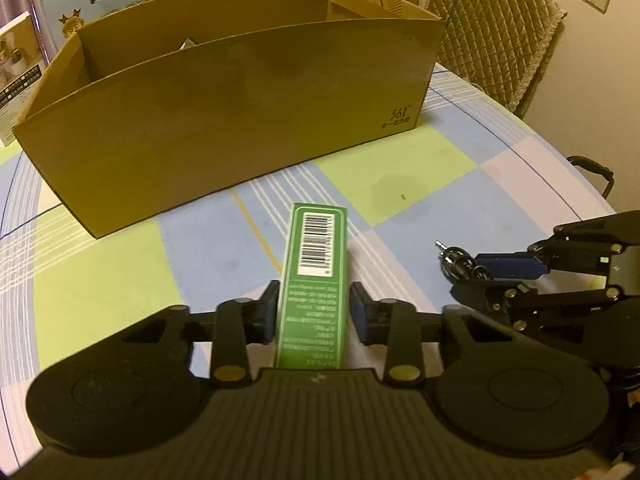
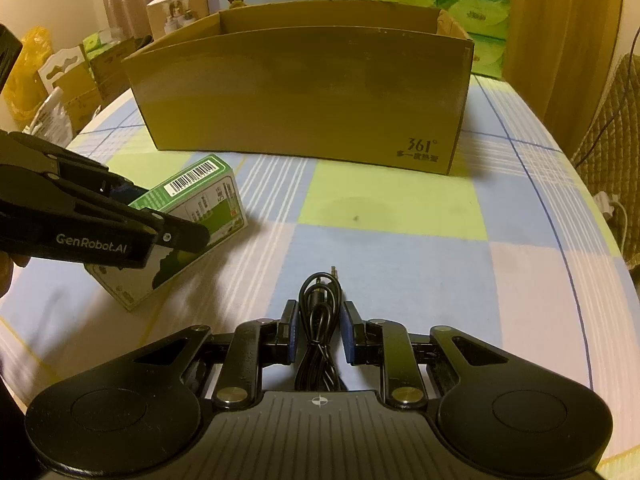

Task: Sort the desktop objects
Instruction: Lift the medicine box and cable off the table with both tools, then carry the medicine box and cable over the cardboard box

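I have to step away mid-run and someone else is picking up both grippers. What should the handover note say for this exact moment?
Left gripper: jaws astride the green carton, pads a hair off its sides, not clamped; the carton is on the tablecloth.
Right gripper: open around the coiled black cable, which also lies on the cloth.
Cardboard box: stands behind both; something pale shows inside from the left wrist view, too hidden to name.
Done: both grippers lined up.
Left: close on each item, lift, and probably drop them into the box.
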A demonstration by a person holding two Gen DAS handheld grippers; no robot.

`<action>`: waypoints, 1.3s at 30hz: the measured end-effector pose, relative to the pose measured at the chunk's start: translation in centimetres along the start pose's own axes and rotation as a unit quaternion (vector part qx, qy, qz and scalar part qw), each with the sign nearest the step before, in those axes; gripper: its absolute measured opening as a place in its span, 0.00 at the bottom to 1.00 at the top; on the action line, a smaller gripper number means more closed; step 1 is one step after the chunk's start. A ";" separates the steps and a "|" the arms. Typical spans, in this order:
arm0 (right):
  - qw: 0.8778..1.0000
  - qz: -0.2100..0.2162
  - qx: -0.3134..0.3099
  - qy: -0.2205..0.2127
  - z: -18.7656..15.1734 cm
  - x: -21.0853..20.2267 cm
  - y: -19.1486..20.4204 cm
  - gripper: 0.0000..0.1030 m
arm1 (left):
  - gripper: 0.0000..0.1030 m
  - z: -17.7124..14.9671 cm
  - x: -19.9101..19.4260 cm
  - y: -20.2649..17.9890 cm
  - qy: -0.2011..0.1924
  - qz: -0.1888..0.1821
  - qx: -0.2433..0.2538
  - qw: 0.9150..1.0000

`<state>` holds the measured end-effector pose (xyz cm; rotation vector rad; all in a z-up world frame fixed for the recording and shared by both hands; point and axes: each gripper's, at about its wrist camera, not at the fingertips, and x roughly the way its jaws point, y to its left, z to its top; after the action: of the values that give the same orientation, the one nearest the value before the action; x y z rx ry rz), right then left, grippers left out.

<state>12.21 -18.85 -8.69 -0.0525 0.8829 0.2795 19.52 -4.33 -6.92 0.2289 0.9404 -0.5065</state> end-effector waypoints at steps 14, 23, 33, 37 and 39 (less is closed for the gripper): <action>0.999 0.000 0.025 -0.023 0.5 -2.6 -0.2 0.17 | 0.24 -0.9 -3.9 0.1 -0.013 0.009 -0.017 1.000; 0.998 0.000 0.029 -0.057 2.1 -5.6 0.0 0.17 | 0.24 -0.3 -7.5 -0.5 -0.041 0.017 -0.030 0.999; 0.995 -0.001 0.019 -0.098 4.2 -8.7 0.7 0.17 | 0.24 1.0 -11.3 -0.5 -0.075 0.030 -0.029 0.996; 0.994 -0.001 0.013 -0.110 5.1 -9.5 1.1 0.17 | 0.24 1.8 -12.5 -0.3 -0.086 0.035 -0.029 0.995; 0.993 -0.002 0.010 -0.116 5.6 -9.9 1.3 0.17 | 0.24 2.1 -13.0 -0.3 -0.089 0.039 -0.027 0.995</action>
<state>10.13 -18.87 2.50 -0.0018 0.6546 0.2674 14.58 -1.31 4.91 0.1670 0.7672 -0.4223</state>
